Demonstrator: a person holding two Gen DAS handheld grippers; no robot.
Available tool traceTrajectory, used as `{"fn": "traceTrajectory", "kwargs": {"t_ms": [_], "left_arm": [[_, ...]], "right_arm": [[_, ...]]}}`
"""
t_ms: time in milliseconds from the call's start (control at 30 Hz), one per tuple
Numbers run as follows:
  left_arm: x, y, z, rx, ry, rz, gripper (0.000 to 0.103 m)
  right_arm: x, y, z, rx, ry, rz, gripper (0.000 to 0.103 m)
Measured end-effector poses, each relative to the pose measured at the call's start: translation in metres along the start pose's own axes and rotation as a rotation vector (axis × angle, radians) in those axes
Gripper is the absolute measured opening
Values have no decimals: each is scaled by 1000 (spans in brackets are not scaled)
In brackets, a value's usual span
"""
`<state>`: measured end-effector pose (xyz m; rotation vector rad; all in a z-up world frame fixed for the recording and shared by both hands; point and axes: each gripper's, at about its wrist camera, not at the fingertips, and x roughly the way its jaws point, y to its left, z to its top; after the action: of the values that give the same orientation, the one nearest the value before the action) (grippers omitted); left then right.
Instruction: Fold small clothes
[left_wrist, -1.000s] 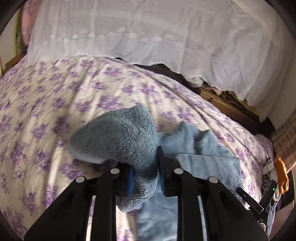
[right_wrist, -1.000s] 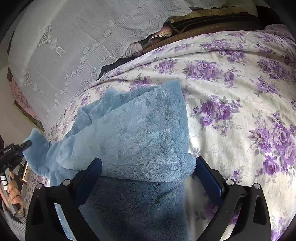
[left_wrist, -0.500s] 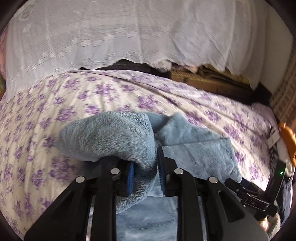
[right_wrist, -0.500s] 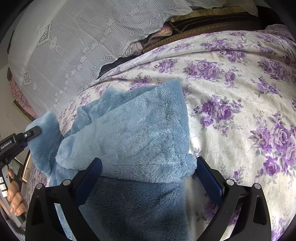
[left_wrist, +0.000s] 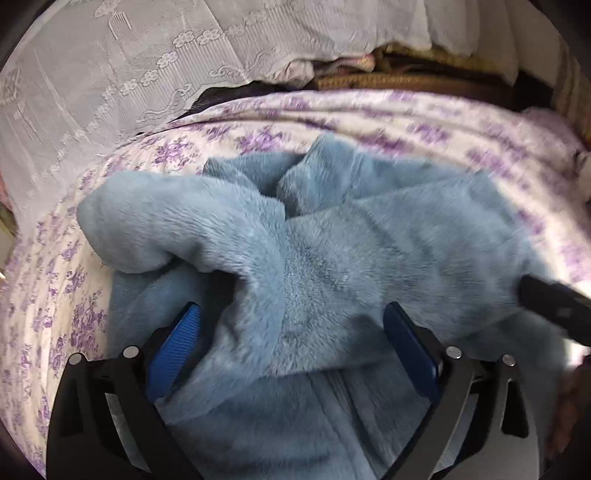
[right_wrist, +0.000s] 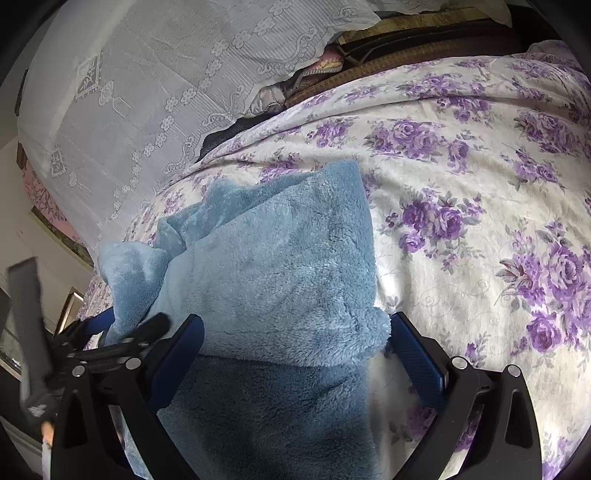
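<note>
Left wrist view: left hand-held gripper (left_wrist: 291, 343) has just been opening, jaws now spread wide. The blue fleece garment (left_wrist: 332, 266) bulges up between the blue pads (left_wrist: 173, 350), but neither pad presses on it, so nothing is gripped. A rolled sleeve-like lobe (left_wrist: 166, 225) lies folded over onto the garment's left part. Garment lies bunched on the floral bedsheet (left_wrist: 55, 295); white lace cover (left_wrist: 110, 74) behind it. Right side of the frame is motion-blurred; a dark bar (left_wrist: 554, 306), likely part of the other tool, pokes in there.

Right wrist view: right hand-held gripper (right_wrist: 295, 354) also wide open, over the garment's near edge (right_wrist: 280, 266); pads stand either side of the fleece, no squeeze visible. Folded flap on top, darker layer beneath it. Left hand-held gripper's black linkage (right_wrist: 122, 339) shows at the garment's left edge, blurred. Bedsheet (right_wrist: 480, 221) bare to the right.
</note>
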<state>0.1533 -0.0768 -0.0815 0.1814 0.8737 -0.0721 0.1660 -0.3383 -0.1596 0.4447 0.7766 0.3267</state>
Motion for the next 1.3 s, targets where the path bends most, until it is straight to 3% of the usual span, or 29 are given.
{"fn": "traceTrajectory", "kwargs": {"t_ms": [67, 133, 300, 367, 433, 533, 600, 667, 767, 867, 1000, 1067, 1133, 1200, 1233, 1300], "left_arm": [[-21, 11, -4, 0, -25, -41, 98], [-41, 25, -10, 6, -62, -31, 98], [-67, 95, -24, -113, -135, 95, 99], [-49, 135, -27, -241, -88, 144, 99], [-31, 157, -33, -313, -42, 85, 98], [6, 155, -46, -285, 44, 14, 99], [30, 138, -53, -204, 106, 76, 99], [24, 133, -50, -176, 78, 112, 99], [27, 145, -54, -250, 85, 64, 99], [26, 152, -56, -286, 75, 44, 99], [21, 148, -59, -275, 72, 70, 99], [20, 155, -60, -313, 79, 30, 99], [18, 151, -62, -303, 79, 41, 99], [19, 150, -63, -291, 81, 53, 99], [19, 149, -63, -289, 82, 56, 99], [20, 147, -62, -290, 83, 58, 99]], "right_arm": [[-1, 0, 0, 0, 0, -1, 100], [-1, 0, 1, -1, 1, -2, 100], [-1, -1, 0, -8, 2, -8, 100], [-1, 0, 1, -13, 5, -12, 100], [-1, 1, 1, -18, 5, -17, 100], [-3, 4, -1, -28, -2, -31, 100], [-8, 14, 0, -61, -28, -84, 100], [-20, 47, -3, -189, -116, -127, 100], [-21, 121, -13, -421, -187, -73, 100], [9, 198, -21, -608, -174, -88, 100], [71, 257, -25, -760, -101, -164, 96], [95, 256, -13, -734, -52, -214, 94], [98, 232, 14, -579, -94, -275, 94], [93, 170, 49, -273, -112, -305, 94], [85, 142, 56, -138, -112, -291, 94], [64, 105, 54, -3, -117, -143, 95]]}}
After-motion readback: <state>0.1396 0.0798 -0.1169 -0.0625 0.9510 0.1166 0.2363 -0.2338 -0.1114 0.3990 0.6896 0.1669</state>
